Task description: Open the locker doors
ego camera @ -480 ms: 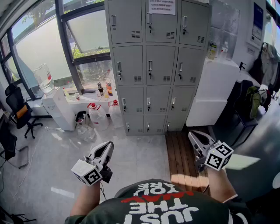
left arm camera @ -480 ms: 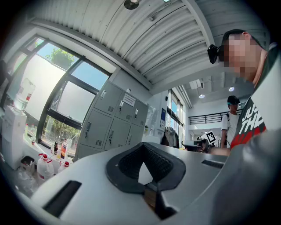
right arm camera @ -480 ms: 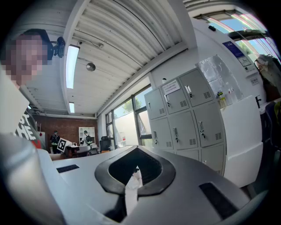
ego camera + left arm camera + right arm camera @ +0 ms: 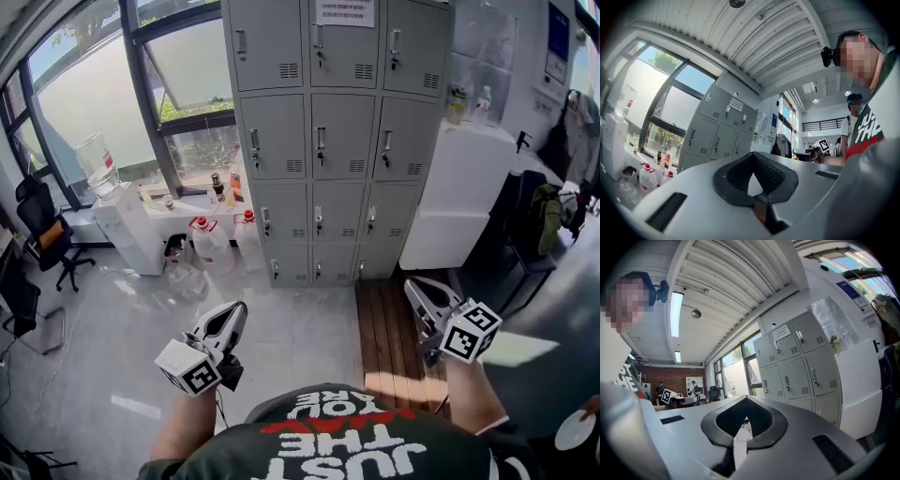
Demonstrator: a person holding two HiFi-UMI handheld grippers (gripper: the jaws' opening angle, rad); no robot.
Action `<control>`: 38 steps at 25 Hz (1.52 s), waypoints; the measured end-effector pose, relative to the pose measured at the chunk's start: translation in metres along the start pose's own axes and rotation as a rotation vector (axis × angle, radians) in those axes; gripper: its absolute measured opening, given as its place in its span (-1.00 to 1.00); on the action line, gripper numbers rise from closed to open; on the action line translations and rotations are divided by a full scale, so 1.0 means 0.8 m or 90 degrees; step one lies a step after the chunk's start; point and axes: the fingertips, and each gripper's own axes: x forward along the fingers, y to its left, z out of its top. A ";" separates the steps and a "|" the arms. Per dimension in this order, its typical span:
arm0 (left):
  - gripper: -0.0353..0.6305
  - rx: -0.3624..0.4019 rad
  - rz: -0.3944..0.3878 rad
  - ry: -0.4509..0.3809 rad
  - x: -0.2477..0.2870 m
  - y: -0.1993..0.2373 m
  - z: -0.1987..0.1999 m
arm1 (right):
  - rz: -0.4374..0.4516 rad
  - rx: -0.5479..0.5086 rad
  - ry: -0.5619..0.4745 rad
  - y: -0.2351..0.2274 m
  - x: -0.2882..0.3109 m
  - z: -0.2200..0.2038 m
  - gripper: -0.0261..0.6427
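Nothing moved — locker doors [image 4: 337,136] all closed; left gripper [image 4: 233,310], right gripper [image 4: 412,287] fingers together.

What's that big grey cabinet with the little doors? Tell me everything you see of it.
The locker cabinet is pale grey, apparently metal, standing upright on the floor between the window and a white unit. Three columns of small doors show, four rows in view, all shut, each with a handle and vent slots. A paper notice is stuck on the top middle door.
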 end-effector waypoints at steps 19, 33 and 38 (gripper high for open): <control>-0.87 0.002 -0.025 0.015 0.124 -0.110 -0.040 | 0.035 -0.005 -0.001 -0.095 -0.067 0.020 -0.82; -0.87 -0.013 -0.040 0.035 0.175 -0.046 -0.060 | 0.038 -0.037 0.020 -0.128 0.018 0.017 -0.82; -0.87 -0.024 -0.066 0.023 0.214 0.042 -0.056 | 0.018 -0.058 0.027 -0.151 0.100 0.013 -0.82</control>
